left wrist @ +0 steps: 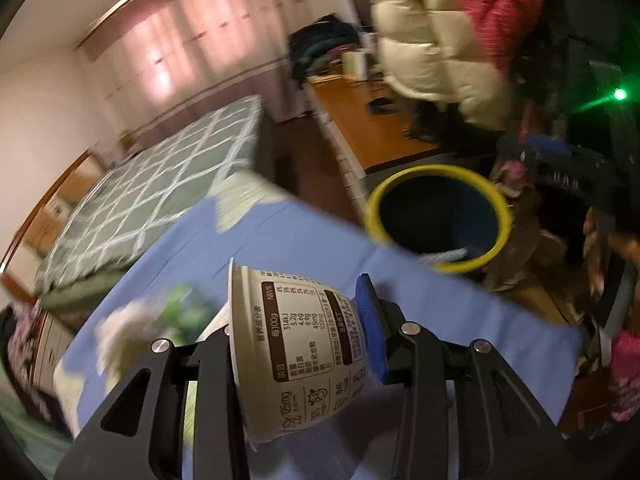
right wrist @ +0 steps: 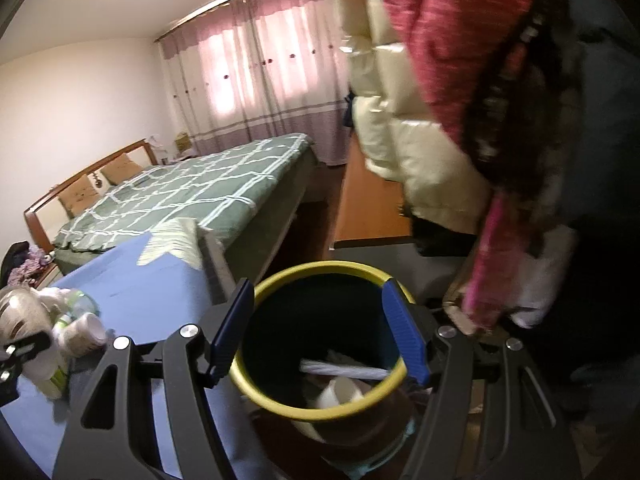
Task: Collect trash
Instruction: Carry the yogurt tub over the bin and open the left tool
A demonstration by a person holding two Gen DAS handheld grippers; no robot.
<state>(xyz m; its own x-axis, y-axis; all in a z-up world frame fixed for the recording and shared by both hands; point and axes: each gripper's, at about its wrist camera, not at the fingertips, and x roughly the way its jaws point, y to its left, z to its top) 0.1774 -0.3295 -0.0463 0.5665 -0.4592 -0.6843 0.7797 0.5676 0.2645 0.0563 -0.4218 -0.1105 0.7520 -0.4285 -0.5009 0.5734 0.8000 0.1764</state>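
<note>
A: Item one? 
B: Left gripper, clamped on a white cup lying sideways, above the blue counter.

A: Item two? 
B: Right gripper, jaws wide, nothing held, over the yellow-rimmed bin holding trash.

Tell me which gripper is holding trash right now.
The left gripper: its jaws clamp a white yogurt cup sideways. The right gripper is open and empty above the yellow-rimmed bin.

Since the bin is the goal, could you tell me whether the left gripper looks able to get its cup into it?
Probably yes: the left gripper holds the cup, and the yellow-rimmed bin stands open just beyond the table edge, nothing between.
</note>
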